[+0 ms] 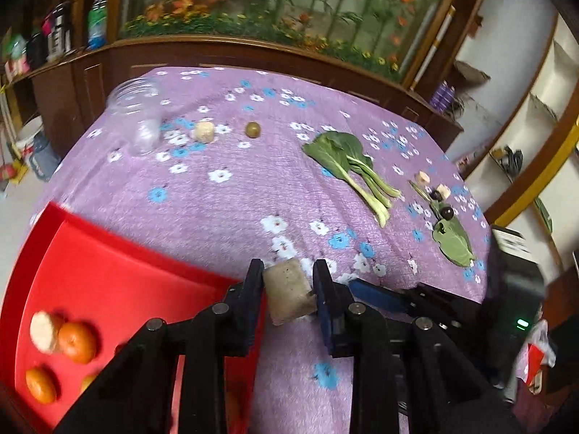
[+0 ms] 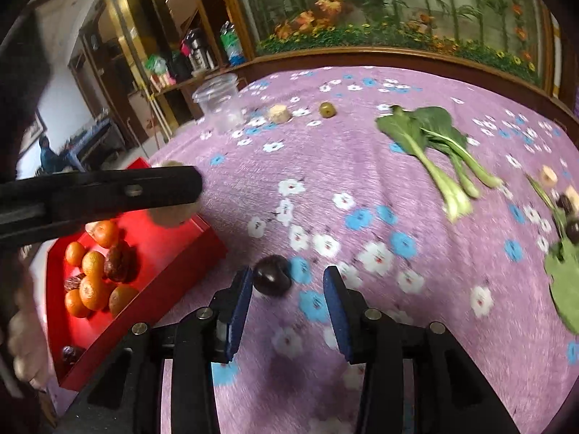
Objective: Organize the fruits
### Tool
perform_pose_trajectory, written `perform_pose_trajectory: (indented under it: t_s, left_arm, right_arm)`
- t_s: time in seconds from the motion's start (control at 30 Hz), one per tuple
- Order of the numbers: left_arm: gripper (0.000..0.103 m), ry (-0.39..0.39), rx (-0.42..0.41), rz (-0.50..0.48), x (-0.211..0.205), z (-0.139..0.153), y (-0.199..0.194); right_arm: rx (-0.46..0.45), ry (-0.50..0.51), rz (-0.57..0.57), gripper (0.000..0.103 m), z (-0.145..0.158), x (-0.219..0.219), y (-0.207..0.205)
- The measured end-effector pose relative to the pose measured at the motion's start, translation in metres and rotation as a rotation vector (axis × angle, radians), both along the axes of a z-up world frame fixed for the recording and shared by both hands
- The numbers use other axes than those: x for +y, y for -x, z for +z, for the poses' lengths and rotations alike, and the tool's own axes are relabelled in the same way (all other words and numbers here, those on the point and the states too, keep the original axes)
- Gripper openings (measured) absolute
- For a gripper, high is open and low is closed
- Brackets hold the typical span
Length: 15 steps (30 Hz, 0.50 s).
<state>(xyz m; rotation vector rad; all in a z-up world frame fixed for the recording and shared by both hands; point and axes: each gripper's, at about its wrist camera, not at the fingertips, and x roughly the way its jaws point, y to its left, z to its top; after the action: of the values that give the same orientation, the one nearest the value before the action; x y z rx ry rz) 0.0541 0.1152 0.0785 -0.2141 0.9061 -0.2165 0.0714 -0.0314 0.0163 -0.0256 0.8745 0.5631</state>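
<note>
Fruit chunk (image 1: 289, 294), beige, clamped in left gripper (image 1: 288, 282) beside red tray (image 1: 108, 253); right gripper (image 2: 287, 289) parted around dark plum (image 2: 271, 279); no legible writing.

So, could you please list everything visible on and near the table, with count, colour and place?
tablecloth: one, purple with flowers, covers table
red tray: one, left table edge
oranges: several, orange, in tray
beige chunk: one, between left tool's pads
dark plum: one, beside right tool's left finger
bok choy: one bunch, green, far right
clear jar: one, far left
green fruit: one, far middle
left tool: shut on chunk
right tool: open
</note>
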Motion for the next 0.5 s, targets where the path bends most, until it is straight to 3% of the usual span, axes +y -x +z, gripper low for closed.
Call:
perform_pose_trajectory:
  t_s: [0.2, 0.27, 0.5]
  left_arm:
    - [0.026, -0.008, -0.019, 0.038, 0.012, 0.000, 0.017]
    - [0.026, -0.014, -0.023, 0.039, 0.011, 0.000, 0.023]
    - [0.027, -0.011, -0.035, 0.022, 0.003, 0.001, 0.049]
  right_arm:
    - [-0.002, 0.074, 0.016, 0.044, -0.011, 0.027, -0.008]
    - [-0.003, 0.088, 0.010, 0.026, -0.012, 0.030, -0.009]
    - [0.039, 0.050, -0.058, 0.026, -0.006, 0.004, 0.011]
